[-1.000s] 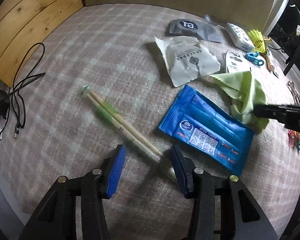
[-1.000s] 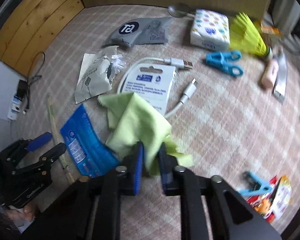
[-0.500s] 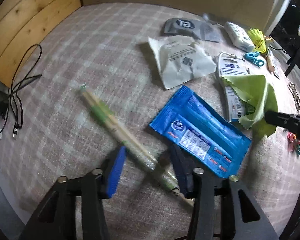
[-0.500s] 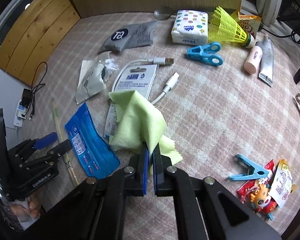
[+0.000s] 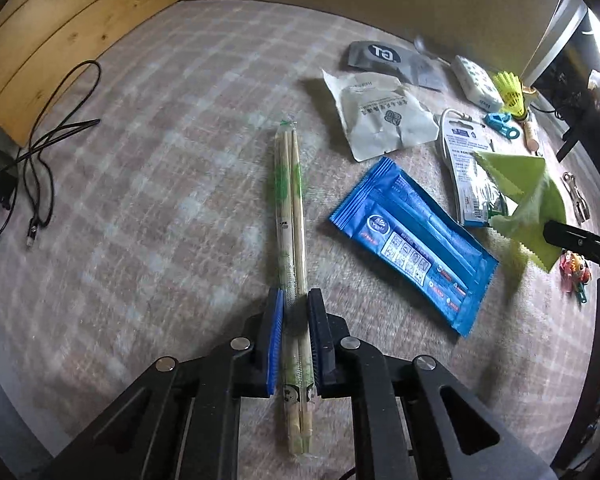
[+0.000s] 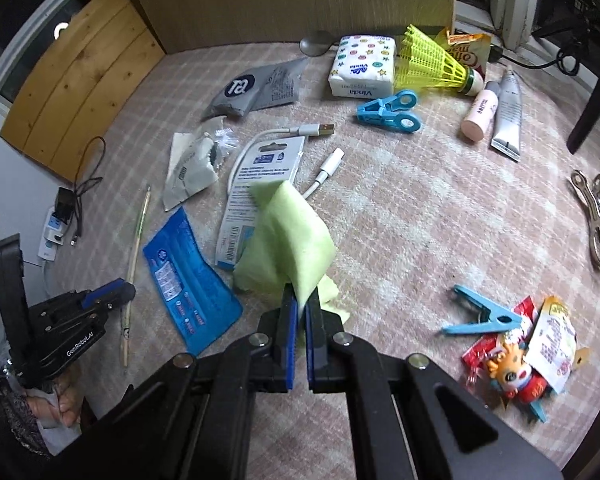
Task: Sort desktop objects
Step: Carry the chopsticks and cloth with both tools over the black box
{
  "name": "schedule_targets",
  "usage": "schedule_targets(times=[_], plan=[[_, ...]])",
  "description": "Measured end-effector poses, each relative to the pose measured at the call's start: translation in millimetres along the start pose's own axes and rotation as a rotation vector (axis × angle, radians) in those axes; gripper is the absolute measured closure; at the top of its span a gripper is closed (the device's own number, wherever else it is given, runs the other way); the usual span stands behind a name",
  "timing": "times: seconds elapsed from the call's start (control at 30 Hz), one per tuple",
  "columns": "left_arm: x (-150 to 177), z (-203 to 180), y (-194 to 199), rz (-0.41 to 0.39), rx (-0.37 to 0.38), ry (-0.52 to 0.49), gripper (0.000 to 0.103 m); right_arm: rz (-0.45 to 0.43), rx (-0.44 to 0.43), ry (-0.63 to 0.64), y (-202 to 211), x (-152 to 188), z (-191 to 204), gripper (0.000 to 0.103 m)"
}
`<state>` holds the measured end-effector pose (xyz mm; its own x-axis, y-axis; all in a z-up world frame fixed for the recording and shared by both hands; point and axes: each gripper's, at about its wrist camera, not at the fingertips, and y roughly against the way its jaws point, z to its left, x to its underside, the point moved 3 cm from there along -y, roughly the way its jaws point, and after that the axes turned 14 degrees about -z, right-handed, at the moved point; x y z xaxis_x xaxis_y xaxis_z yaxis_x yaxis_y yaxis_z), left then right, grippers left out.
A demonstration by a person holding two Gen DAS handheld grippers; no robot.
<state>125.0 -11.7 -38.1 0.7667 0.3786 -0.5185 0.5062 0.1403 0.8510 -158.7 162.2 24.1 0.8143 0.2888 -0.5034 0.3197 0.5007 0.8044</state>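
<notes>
While most of the clutter sits unsorted on the plaid tablecloth [image 6: 440,216], I judge the job barely begun: nothing I can see is grouped, and only two items are in hand.

Going from big to small, the blue wipes packet [image 5: 414,240] lies flat between my two grippers, untouched, with the torn white pouch [image 5: 380,124] and grey foil pouch [image 6: 256,90] beyond it. The tissue pack [image 6: 362,66], carded cable [image 6: 268,172] and yellow shuttlecock [image 6: 432,62] are scattered toward the far edge.

My right gripper [image 6: 300,308] is closed on a corner of the green cloth [image 6: 290,240], which hangs in a peak clear of the table, partly over the cable card. My left gripper [image 5: 296,336] has its pads clamped on the wrapped chopsticks [image 5: 290,208]; they run straight out ahead along the fingers, and I cannot tell whether the far tip has left the cloth.

Smaller bits remain loose: two blue clothespegs [image 6: 388,114], tubes [image 6: 508,116], metal clip [image 6: 596,216], another peg [image 6: 484,314] by the snack packets [image 6: 536,356]. Both held items need a destination, which I cannot see.
</notes>
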Motion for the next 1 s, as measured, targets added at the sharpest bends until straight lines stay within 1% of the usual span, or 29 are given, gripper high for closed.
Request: schedule_targets(times=[0.07, 0.1, 0.13, 0.17, 0.2, 0.33, 0.37, 0.4, 0.47, 0.5, 0.53, 0.57, 0.6, 0.7, 0.73, 0.77, 0.8, 0.87, 0.9, 1.0], plan=[[5, 3, 9, -0.014, 0.008, -0.003, 0.092, -0.013, -0.008, -0.011, 11, 3, 0, 0.099], [6, 21, 9, -0.02, 0.011, -0.004, 0.092, -0.02, -0.009, -0.019, 15, 5, -1, 0.099], [9, 22, 16, -0.028, 0.014, 0.0, 0.092, -0.025, -0.009, -0.025, 22, 6, -4, 0.1], [11, 21, 20, -0.034, 0.022, 0.001, 0.092, -0.031, -0.012, -0.033, 25, 8, -5, 0.1], [14, 20, 26, -0.041, 0.03, -0.002, 0.092, -0.038, -0.013, -0.042, 17, 7, -2, 0.099], [21, 5, 55, -0.08, 0.073, -0.045, 0.092, -0.074, -0.011, -0.082, 44, 13, -14, 0.1], [11, -8, 55, -0.089, 0.082, -0.058, 0.092, -0.088, -0.008, -0.094, 50, 13, -18, 0.1], [1, -9, 57, -0.1, 0.093, -0.074, 0.092, -0.101, -0.004, -0.108, 59, 15, -23, 0.1], [-27, -29, 59, -0.111, 0.129, -0.104, 0.092, -0.131, 0.004, -0.136, 77, 19, -34, 0.099], [-60, -58, 49, -0.113, 0.148, -0.124, 0.092, -0.148, 0.014, -0.149, 85, 20, -39, 0.1], [-71, -76, 51, -0.119, 0.17, -0.151, 0.092, -0.167, 0.03, -0.159, 96, 23, -46, 0.1], [-110, -85, 43, -0.122, 0.185, -0.173, 0.092, -0.185, 0.042, -0.171, 108, 26, -54, 0.1], [-127, -117, 29, -0.126, 0.204, -0.199, 0.092, -0.199, 0.05, -0.187, 117, 29, -60, 0.1], [-144, -162, 39, -0.131, 0.272, -0.269, 0.092, -0.25, 0.098, -0.243, 153, 39, -88, 0.1], [-144, -181, 40, -0.127, 0.301, -0.295, 0.092, -0.266, 0.12, -0.261, 163, 44, -96, 0.1], [-157, -205, 36, -0.124, 0.321, -0.313, 0.092, -0.284, 0.146, -0.283, 178, 50, -109, 0.1], [-156, -229, 39, -0.121, 0.352, -0.343, 0.092, -0.295, 0.161, -0.296, 188, 54, -118, 0.1], [-148, -253, 46, -0.117, 0.39, -0.383, 0.092, -0.326, 0.207, -0.339, 214, 66, -141, 0.099], [-142, -273, 51, -0.114, 0.421, -0.412, 0.092, -0.336, 0.224, -0.353, 224, 70, -151, 0.1], [-131, -316, 60, -0.109, 0.483, -0.469, 0.092, -0.371, 0.294, -0.411, 260, 89, -184, 0.1]])
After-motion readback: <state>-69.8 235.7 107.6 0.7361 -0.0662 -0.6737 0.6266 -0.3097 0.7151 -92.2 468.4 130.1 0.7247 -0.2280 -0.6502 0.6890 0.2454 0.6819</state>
